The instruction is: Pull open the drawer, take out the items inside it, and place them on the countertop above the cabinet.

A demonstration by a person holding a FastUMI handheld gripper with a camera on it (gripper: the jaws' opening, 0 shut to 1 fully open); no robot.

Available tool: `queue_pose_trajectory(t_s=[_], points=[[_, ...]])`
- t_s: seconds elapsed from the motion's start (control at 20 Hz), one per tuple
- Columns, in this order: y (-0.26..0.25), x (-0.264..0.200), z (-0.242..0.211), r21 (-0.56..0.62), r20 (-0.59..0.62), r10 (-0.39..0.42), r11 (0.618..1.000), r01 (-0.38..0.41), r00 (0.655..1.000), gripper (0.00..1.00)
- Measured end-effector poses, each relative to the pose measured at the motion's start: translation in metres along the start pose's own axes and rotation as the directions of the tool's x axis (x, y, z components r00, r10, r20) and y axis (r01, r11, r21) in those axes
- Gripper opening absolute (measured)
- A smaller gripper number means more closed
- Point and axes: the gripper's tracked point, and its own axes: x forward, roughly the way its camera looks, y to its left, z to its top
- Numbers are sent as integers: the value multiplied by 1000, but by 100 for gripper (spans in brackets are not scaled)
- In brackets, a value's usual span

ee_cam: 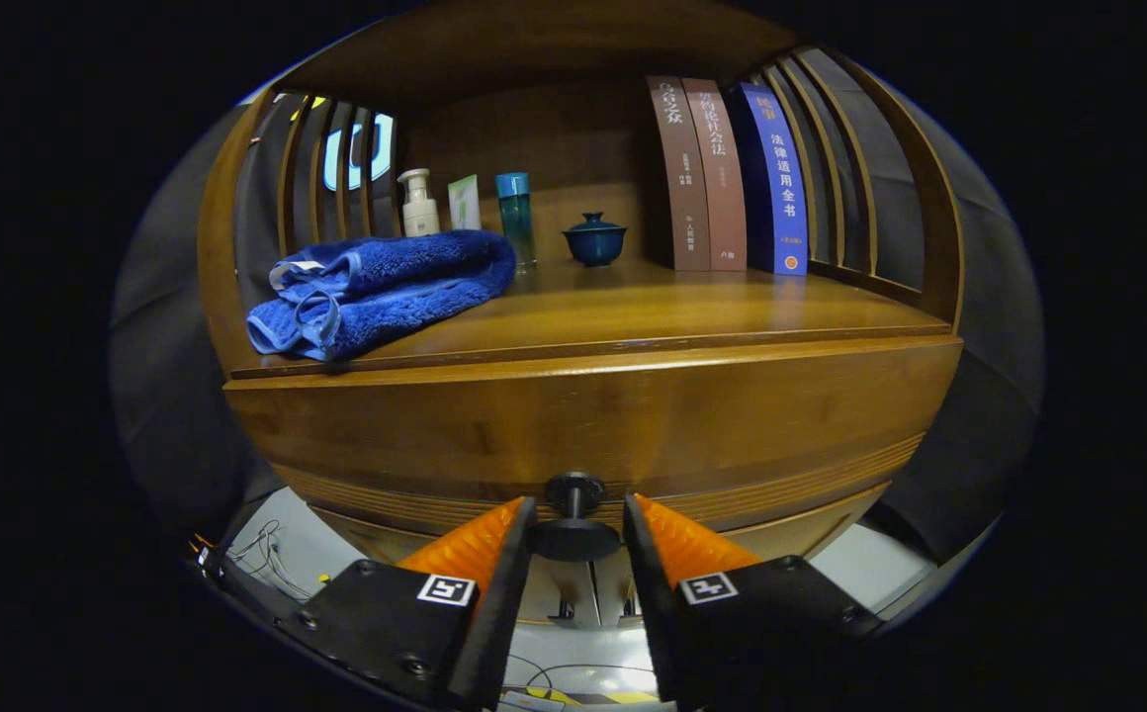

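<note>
Gripper view: one tool [578, 539] at lower centre, its two fingers [475, 544] spread to either side of the single dark round knob [573, 524], neither visibly pressing it. One drawer [593, 435], brown wood, closed, fills the middle of the frame. On the desk [692, 307] above: one folded blue towel [386, 287] at left, one pump bottle [419, 203], one teal bottle [514, 213], one lidded blue cup [594, 239], three upright books [727, 178].

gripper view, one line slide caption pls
Gripper fingers open around the drawer knob, drawer closed, folded blue towel on the countertop.
</note>
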Motion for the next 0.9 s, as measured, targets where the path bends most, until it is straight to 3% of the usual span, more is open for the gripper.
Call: queue_pose_trajectory(t_s=[0.25,0.55,0.9], points=[[-1,0,0,-28,9,-28,999,28,1000,36],[-3,-9,-4,-16,-26,-44,999,44,999,36],[-3,-60,-25,-21,-59,-48,999,47,997,36]])
